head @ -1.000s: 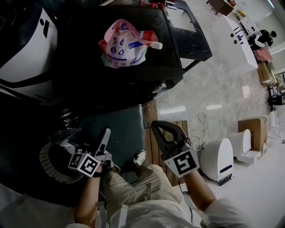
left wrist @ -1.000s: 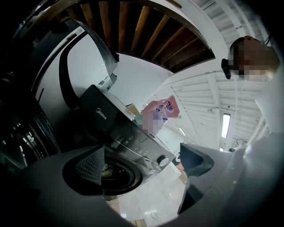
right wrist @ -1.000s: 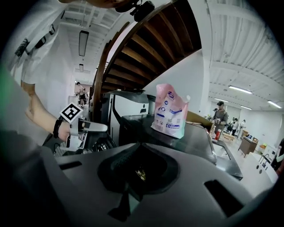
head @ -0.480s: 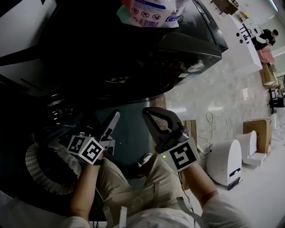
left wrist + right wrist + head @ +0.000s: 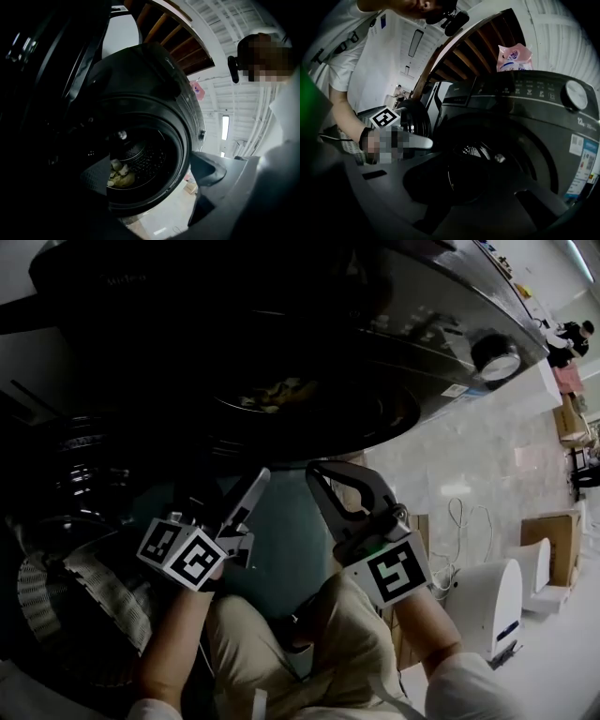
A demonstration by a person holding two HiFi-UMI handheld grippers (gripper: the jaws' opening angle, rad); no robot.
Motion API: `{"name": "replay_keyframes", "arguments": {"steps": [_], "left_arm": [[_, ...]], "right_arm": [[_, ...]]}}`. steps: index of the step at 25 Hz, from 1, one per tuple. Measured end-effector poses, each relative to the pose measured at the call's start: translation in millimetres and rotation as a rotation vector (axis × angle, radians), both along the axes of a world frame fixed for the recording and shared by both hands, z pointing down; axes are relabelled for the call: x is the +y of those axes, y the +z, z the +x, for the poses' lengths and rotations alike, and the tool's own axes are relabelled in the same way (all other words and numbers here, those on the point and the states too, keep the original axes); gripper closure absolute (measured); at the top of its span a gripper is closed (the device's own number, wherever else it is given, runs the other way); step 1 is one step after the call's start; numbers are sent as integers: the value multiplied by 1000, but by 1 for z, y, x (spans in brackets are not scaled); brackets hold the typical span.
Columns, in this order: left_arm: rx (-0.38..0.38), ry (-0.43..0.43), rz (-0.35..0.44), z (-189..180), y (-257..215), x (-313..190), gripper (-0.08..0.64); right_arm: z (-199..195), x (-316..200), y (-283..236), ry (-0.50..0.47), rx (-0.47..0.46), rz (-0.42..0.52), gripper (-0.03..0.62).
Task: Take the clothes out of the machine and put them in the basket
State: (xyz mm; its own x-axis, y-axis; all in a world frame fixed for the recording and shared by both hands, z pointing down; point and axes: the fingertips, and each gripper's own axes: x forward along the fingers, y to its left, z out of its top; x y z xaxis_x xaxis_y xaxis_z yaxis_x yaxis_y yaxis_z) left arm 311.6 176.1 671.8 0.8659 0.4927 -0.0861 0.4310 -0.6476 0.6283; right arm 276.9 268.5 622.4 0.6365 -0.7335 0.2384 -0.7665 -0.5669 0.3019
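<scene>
Front-load washing machine (image 5: pixel 520 110), dark casing, door (image 5: pixel 414 123) swung open to the left. Dial knob (image 5: pixel 575 95) at top right of the panel. Pink detergent pouch (image 5: pixel 513 55) stands on top of the machine.

Clothes (image 5: pixel 119 175): small pale-yellow bundle, low in the drum (image 5: pixel 147 152), toward its left side. Not touched by either tool.

L gripper (image 5: pixel 150 168): jaws spread, nothing betw. them. It points into the drum mouth from just outside; the bundle shows through the gap, nearer the left jaw.

R gripper (image 5: pixel 457 180): jaws also apart, nothing held. It is aimed at the door opening, just beside the L gripper and to its right. The interior past its jaws is too dark to make out.

Basket (image 5: pixel 67 601): white, perforated wall, on the floor at the person's left, below and outboard of the left forearm, well apart from the drum. Inside is dim, contents can't be told.

Person is low in front of the machine, beige trousers (image 5: pixel 328 648) under both tools.

Bkgd, head view right: pale glossy floor (image 5: pixel 450 451), white rounded unit (image 5: pixel 494 610), cardboard box (image 5: pixel 548 532).
</scene>
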Motion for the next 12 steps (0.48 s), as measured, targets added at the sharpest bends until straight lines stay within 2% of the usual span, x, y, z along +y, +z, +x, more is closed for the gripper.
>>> {"name": "replay_keyframes", "arguments": {"steps": [5, 12], "left_arm": [[46, 22, -21, 14, 47, 9, 44], [118, 65, 2, 45, 102, 23, 44]], "right_arm": [[3, -3, 57, -32, 11, 22, 580], [20, 0, 121, -35, 114, 59, 580]]}}
